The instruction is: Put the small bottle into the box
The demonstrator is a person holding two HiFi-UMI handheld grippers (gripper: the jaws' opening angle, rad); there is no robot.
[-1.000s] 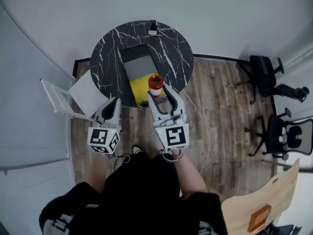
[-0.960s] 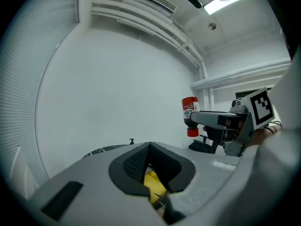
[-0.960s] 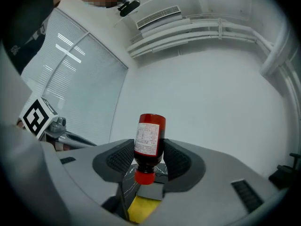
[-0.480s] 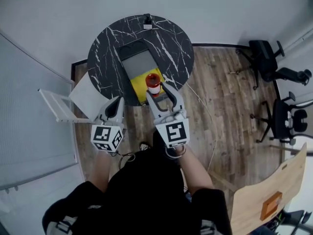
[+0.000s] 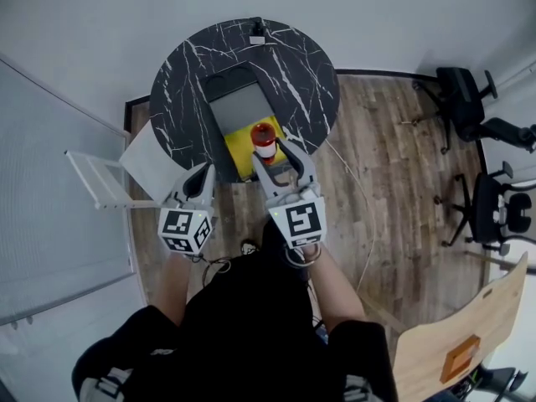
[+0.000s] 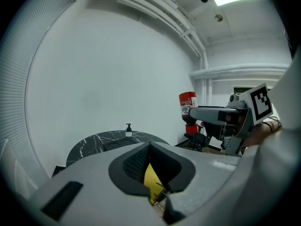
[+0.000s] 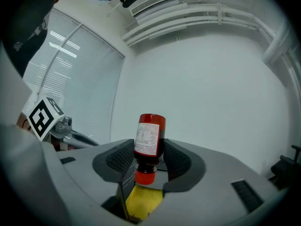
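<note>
The small bottle (image 7: pixel 149 138) is red with a white label and is turned cap down. It is squeezed between the right gripper's (image 7: pixel 149 155) jaws.

Tabletop (image 5: pixel 297 74), right half: bare marble, open out to the edge. The box (image 5: pixel 238 147) takes the middle strip; its yellow well sits at the near edge, with a grey panel (image 5: pixel 239 109) beyond it. The space over the well is occupied by the right gripper (image 5: pixel 270 153), clamped on the small bottle (image 5: pixel 264 138), cap down. Far edge: one pump bottle (image 5: pixel 258 32). Left edge: a white frame (image 5: pixel 100 178) just beside it bars that approach. The left gripper (image 5: pixel 199 176), jaws together, hangs off the near-left edge.
</note>
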